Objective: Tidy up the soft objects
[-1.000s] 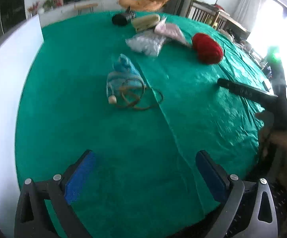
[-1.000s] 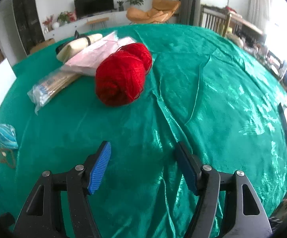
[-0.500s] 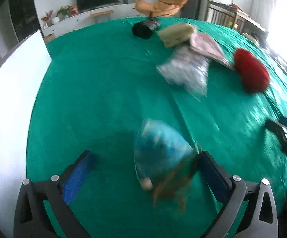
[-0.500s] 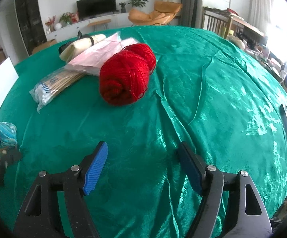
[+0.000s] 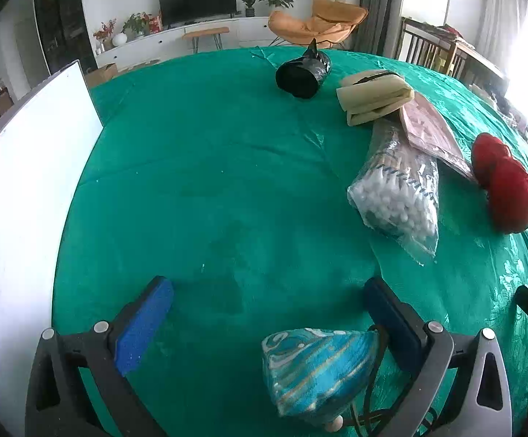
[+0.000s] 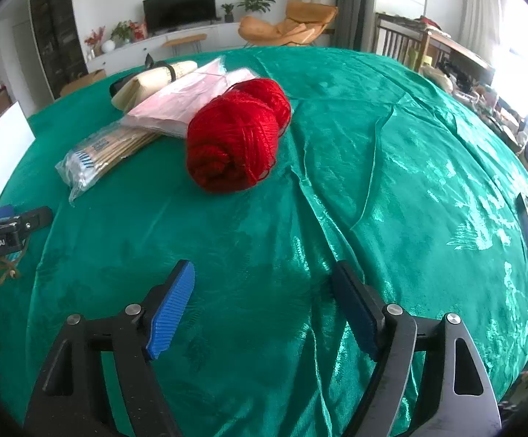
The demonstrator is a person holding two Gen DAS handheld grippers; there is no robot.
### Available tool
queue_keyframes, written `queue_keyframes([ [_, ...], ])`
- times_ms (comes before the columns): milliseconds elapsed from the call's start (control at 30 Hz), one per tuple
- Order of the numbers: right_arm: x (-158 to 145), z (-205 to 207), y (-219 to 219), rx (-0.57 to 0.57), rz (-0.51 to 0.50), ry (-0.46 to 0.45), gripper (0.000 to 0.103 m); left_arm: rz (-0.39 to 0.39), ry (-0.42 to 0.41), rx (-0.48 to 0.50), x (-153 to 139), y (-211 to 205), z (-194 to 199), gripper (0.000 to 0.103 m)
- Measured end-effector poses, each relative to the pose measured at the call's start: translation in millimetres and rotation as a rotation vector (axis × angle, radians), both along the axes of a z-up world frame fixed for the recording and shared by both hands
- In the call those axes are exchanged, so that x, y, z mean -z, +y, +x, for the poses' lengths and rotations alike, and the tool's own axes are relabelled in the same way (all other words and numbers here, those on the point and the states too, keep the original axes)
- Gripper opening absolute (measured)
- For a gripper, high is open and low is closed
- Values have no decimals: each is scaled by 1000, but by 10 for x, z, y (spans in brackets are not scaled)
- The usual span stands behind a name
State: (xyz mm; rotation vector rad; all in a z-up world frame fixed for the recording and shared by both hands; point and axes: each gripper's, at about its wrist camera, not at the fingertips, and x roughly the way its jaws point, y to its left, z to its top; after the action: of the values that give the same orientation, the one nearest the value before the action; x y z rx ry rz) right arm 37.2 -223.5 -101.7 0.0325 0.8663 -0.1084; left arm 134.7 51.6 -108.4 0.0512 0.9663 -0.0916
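Left wrist view, left to right.

White board (image 5: 27, 196), left edge: upright, untouched.

My left gripper (image 5: 267, 313), lower centre: jaws apart, nothing pressed; the blue patterned pouch (image 5: 315, 367) lies between them at the bottom, against the right finger, not yet gripped.

Black roll (image 5: 302, 73), beige folded cloth (image 5: 373, 96), pink packet (image 5: 431, 134), cotton swab bag (image 5: 398, 189), red yarn (image 5: 504, 189): clustered upper right on the green cloth (image 5: 209, 182).

Right wrist view.

My right gripper (image 6: 264, 309), bottom centre: jaws opening, empty, yarn well beyond.

Judgement: pouch is the only stray; gathering it remains.
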Motion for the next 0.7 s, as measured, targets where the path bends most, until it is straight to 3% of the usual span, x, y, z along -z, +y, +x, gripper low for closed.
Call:
queue_keyframes([
  [700,7,8,16,-5,-1,3,83,1,-1,-1,-4,-8,19,103],
])
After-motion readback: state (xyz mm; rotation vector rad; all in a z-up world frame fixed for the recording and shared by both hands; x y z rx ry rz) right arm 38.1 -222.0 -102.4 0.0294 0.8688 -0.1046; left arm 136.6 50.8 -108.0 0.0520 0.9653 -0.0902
